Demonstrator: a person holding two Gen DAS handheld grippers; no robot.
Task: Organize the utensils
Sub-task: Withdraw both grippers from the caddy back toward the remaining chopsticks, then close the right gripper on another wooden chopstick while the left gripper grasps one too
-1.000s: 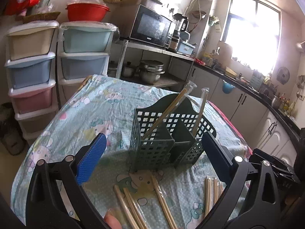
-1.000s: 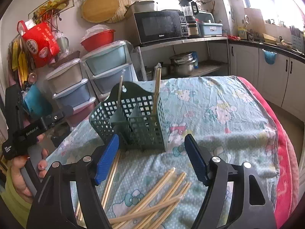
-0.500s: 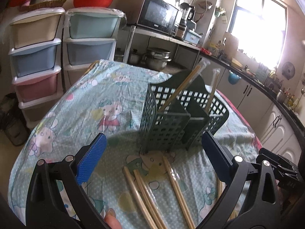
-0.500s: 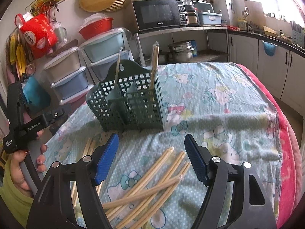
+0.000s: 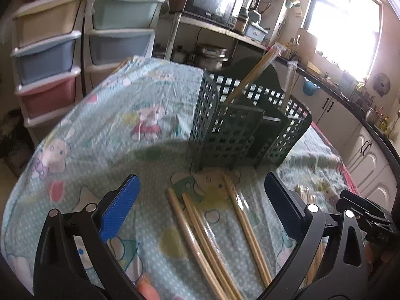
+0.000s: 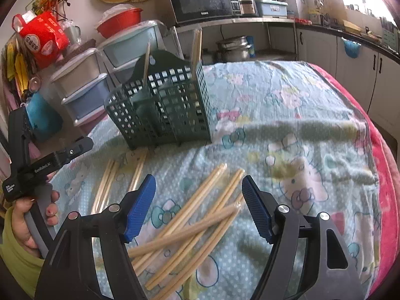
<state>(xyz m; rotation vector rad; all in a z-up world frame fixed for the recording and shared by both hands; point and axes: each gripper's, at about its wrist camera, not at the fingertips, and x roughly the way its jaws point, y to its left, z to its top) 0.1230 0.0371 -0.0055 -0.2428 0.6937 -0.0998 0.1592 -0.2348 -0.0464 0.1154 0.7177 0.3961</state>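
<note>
Cartoon-print tablecloth covers table. Behind: pastel plastic drawer units, black microwave on shelf, steel pot below, red basin, red bag hanging on wall.

Bright daylight, round bent pictures, some blur.

Strong sun comes through the window far ahead and to the right of the left tool; the glass is washed out white and spreads a pale haze around it. The table cloth is well lit, and soft dark shadows lie on it just in front of both tools. The green basket looks dark against the light, and the cloth beside it is smeared. In the right tool's view the chopsticks between its fingers are a bit fuzzy. Both views bulge like a fishbowl, with straight lines curving and black corners.
</note>
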